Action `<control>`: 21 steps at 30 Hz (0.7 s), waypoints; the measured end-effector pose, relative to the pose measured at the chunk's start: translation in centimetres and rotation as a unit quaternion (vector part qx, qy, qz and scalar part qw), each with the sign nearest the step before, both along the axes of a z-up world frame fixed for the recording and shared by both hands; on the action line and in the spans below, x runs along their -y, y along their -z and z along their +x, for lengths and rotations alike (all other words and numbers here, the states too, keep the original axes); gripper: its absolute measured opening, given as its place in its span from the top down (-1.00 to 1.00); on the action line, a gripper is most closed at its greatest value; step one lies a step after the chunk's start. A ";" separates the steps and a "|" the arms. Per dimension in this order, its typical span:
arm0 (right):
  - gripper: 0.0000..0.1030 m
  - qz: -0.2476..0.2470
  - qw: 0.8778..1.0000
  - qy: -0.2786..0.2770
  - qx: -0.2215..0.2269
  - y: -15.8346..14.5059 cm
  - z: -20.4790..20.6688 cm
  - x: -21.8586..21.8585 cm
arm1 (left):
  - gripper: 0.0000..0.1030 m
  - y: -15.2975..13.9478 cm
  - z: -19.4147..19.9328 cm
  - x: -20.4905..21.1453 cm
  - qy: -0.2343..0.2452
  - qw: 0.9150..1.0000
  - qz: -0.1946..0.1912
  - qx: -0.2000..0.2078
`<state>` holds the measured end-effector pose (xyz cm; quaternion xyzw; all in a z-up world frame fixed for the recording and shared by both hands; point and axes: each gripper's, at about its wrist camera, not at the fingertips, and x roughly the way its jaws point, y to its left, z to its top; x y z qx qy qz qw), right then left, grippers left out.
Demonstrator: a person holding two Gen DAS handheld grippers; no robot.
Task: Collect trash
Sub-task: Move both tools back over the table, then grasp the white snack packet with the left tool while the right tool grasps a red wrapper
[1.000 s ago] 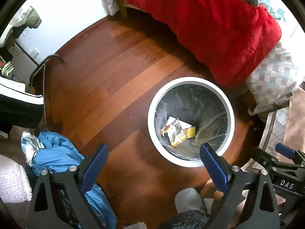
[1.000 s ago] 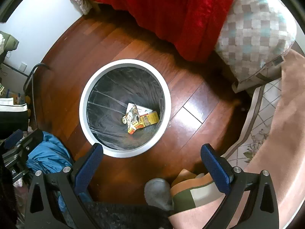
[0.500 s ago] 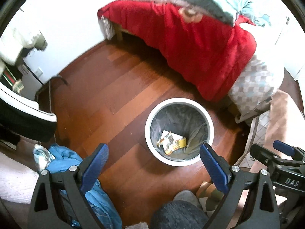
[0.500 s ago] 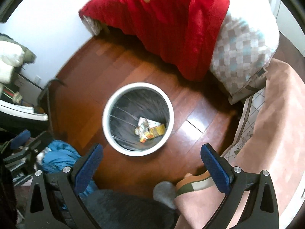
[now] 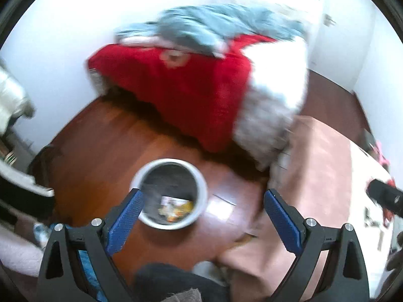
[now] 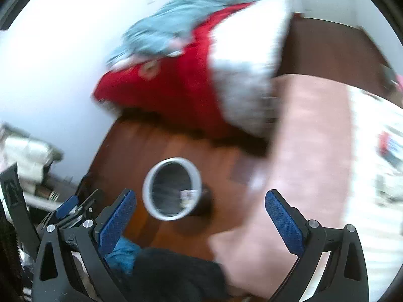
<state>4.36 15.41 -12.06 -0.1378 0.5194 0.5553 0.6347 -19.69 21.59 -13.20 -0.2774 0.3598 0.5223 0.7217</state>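
Note:
A round white bin (image 5: 201,181) with a grey liner stands on the wooden floor, low in the left wrist view. A crumpled yellow and white wrapper (image 5: 176,206) lies inside it. The bin also shows in the right wrist view (image 6: 195,173), with the wrapper (image 6: 187,196) at its bottom. My left gripper (image 5: 201,216) is open and empty, high above the bin. My right gripper (image 6: 200,216) is open and empty, high above the floor. Both views are blurred.
A bed with a red blanket (image 5: 181,95) and a teal cover (image 5: 214,27) stands behind the bin. A pink rug or spread (image 5: 314,176) lies at the right. Blue clothing (image 6: 123,254) lies at the lower left. White walls stand behind.
Both grippers have risen far above the bin and tilted up toward the bed and wall. The bin looks much smaller now. The wrapper stays inside it.

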 end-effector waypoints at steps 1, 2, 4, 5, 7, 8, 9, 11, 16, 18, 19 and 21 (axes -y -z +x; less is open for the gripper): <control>-1.00 -0.006 1.000 0.014 0.005 0.1 1.7 1.1 | -0.90 0.5 2.4 0.6 0.018 1.000 -0.006 0.001; -1.00 -0.015 0.999 0.032 0.015 0.2 3.9 2.6 | -0.90 0.9 4.3 1.1 0.032 0.999 -0.011 0.002; -1.00 -0.040 0.995 0.078 0.040 0.8 9.4 6.1 | -0.90 2.2 9.4 2.5 0.067 0.997 -0.025 -0.001; -1.00 -0.054 0.993 0.097 0.052 1.2 11.9 7.8 | -0.90 2.7 11.5 3.1 0.081 0.996 -0.028 -0.003; -1.00 -0.079 0.985 0.132 0.072 2.3 16.6 10.9 | -0.90 4.0 16.7 4.6 0.113 0.993 -0.038 -0.010; -1.00 -0.093 0.981 0.150 0.079 3.0 19.1 12.5 | -0.90 4.5 18.7 5.2 0.126 0.991 -0.044 -0.012; -1.00 -0.109 0.976 0.167 0.084 3.8 21.4 14.1 | -0.90 5.2 21.1 5.8 0.141 0.988 -0.054 -0.014; -1.00 -0.130 0.967 0.202 0.082 5.6 26.0 17.0 | -0.90 6.3 25.2 7.3 0.169 0.983 -0.073 -0.013; -0.98 -0.159 0.953 0.254 0.047 10.2 34.5 21.3 | -0.90 8.2 34.3 11.7 0.262 0.962 -0.073 -0.036; -0.78 -0.162 0.951 0.263 0.028 12.0 36.7 22.5 | -0.90 8.6 37.5 13.3 0.314 0.946 -0.055 -0.061; -0.72 -0.163 0.950 0.264 0.025 12.6 37.2 22.8 | -0.90 8.9 39.0 14.2 0.345 0.934 -0.046 -0.076; -0.59 -0.164 0.951 0.263 0.022 14.1 39.0 23.3 | -0.90 9.7 41.3 15.1 0.396 0.912 -0.040 -0.096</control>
